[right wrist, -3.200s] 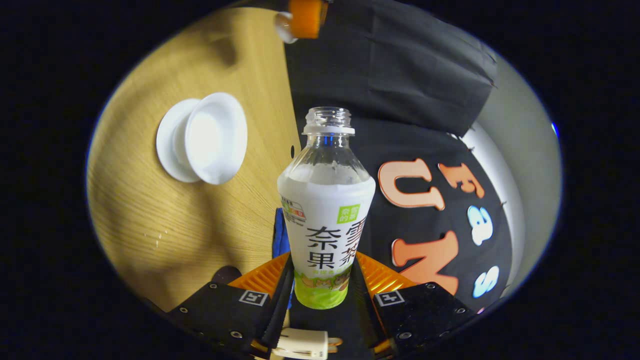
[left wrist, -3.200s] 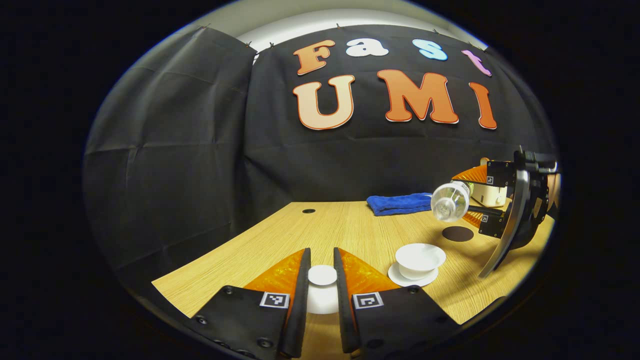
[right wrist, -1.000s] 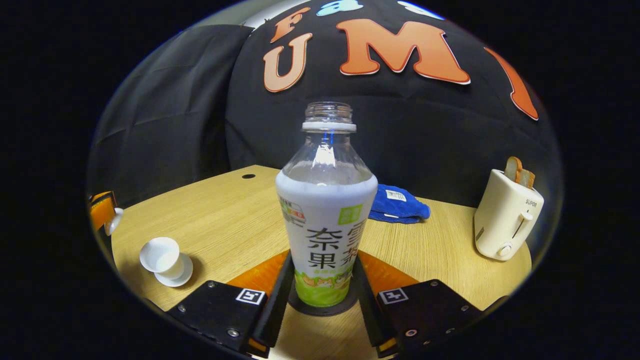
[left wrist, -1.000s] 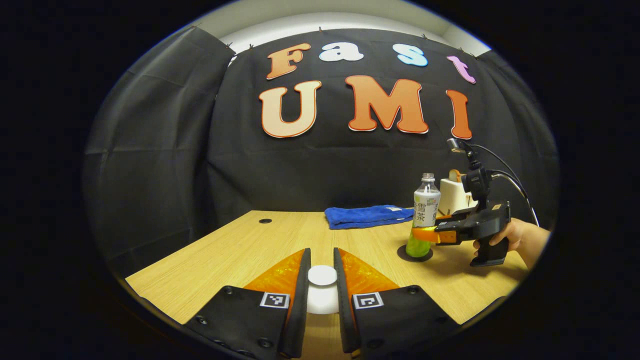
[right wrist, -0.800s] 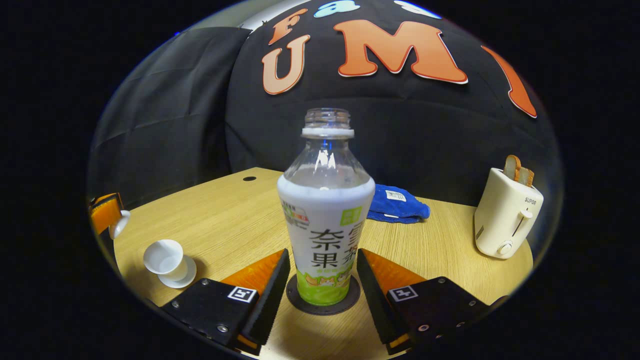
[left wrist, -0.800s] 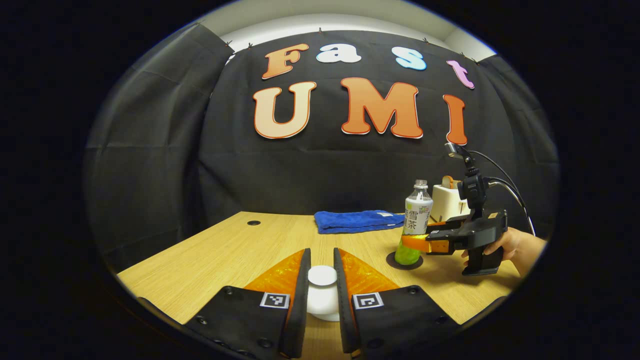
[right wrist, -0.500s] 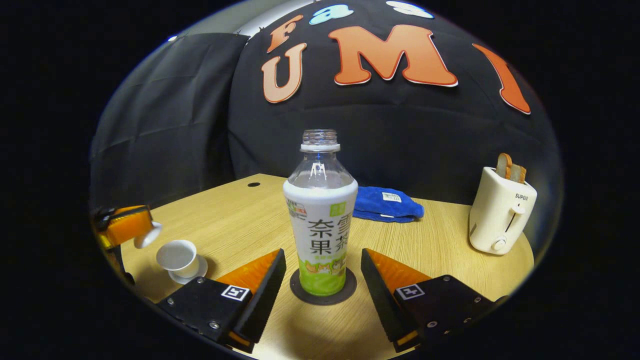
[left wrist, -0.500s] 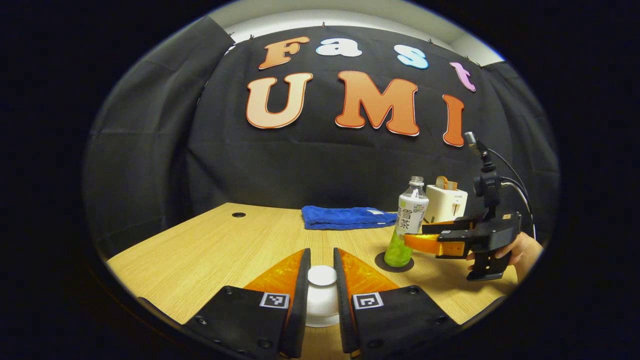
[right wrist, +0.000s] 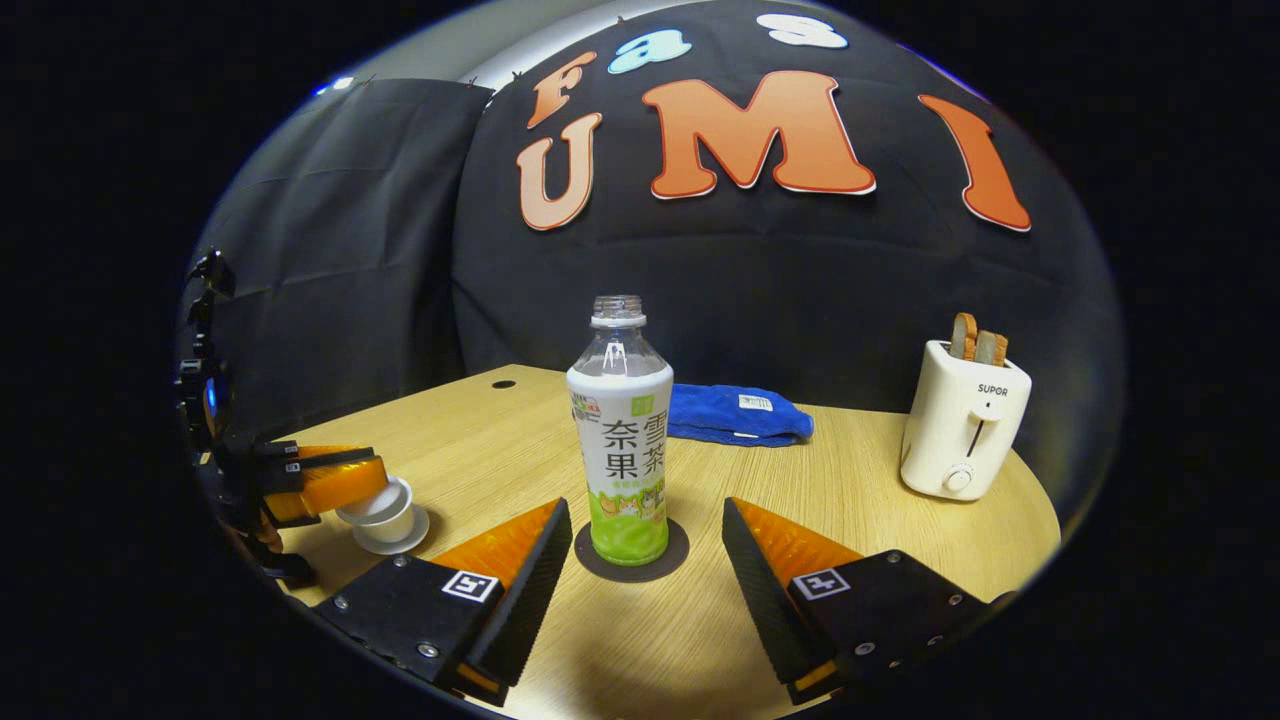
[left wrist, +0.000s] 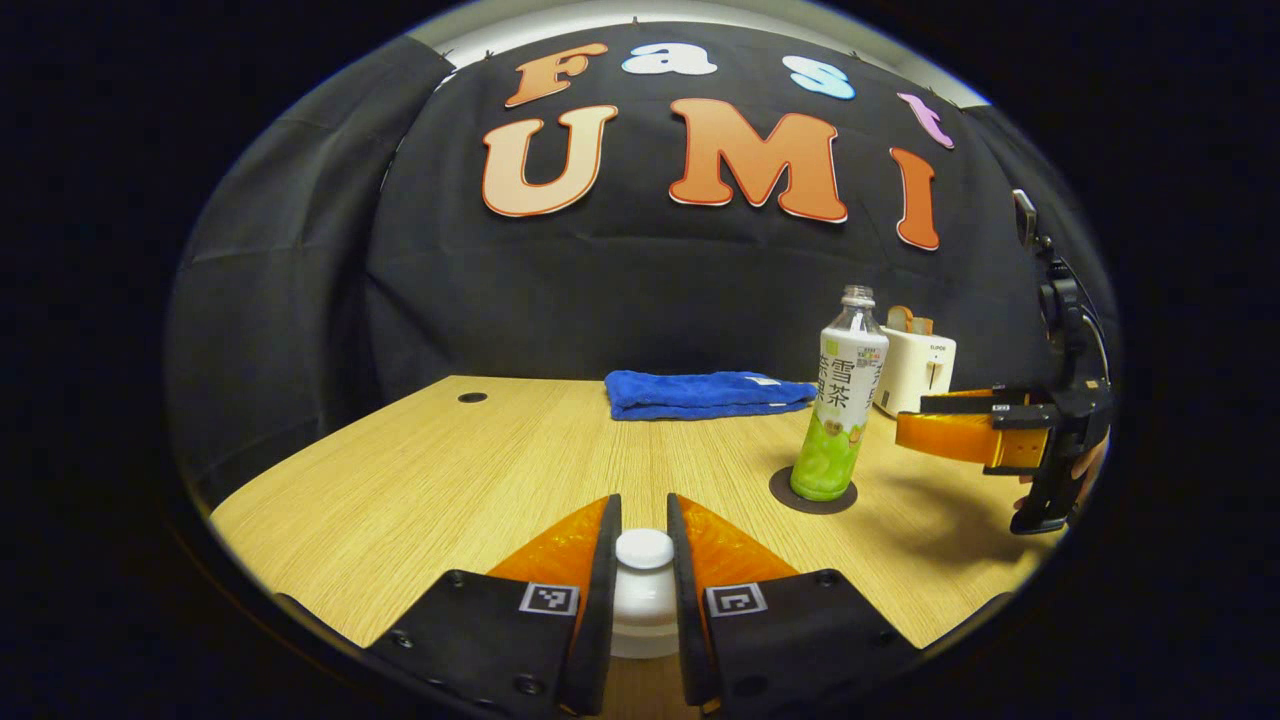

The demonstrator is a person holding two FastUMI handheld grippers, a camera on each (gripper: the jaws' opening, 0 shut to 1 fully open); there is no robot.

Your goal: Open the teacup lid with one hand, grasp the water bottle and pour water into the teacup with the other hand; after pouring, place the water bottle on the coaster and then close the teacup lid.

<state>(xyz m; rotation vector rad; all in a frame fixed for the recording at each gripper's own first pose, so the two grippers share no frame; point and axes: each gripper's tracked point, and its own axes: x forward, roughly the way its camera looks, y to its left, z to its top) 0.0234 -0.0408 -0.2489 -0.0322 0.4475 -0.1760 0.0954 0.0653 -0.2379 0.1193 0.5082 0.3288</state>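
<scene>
Water bottle [right wrist: 620,440] now stands upright on the coaster [right wrist: 631,552]. A second ago our right gripper [right wrist: 640,570] was clamped on it; now it's wide open, backed off, holding nothing. Our left gripper [left wrist: 643,560] still pinches the teacup lid [left wrist: 643,585], right over the teacup [right wrist: 385,510], well left of the coaster. So only closing is left, we reckon.

I see the water bottle [right wrist: 621,440] standing upright and uncapped on the dark round coaster [right wrist: 632,552], its lower part green. The white teacup lid [left wrist: 644,592] sits pinched between my left fingers [left wrist: 598,600], just over the white teacup [right wrist: 383,510] on its saucer [right wrist: 398,538].
</scene>
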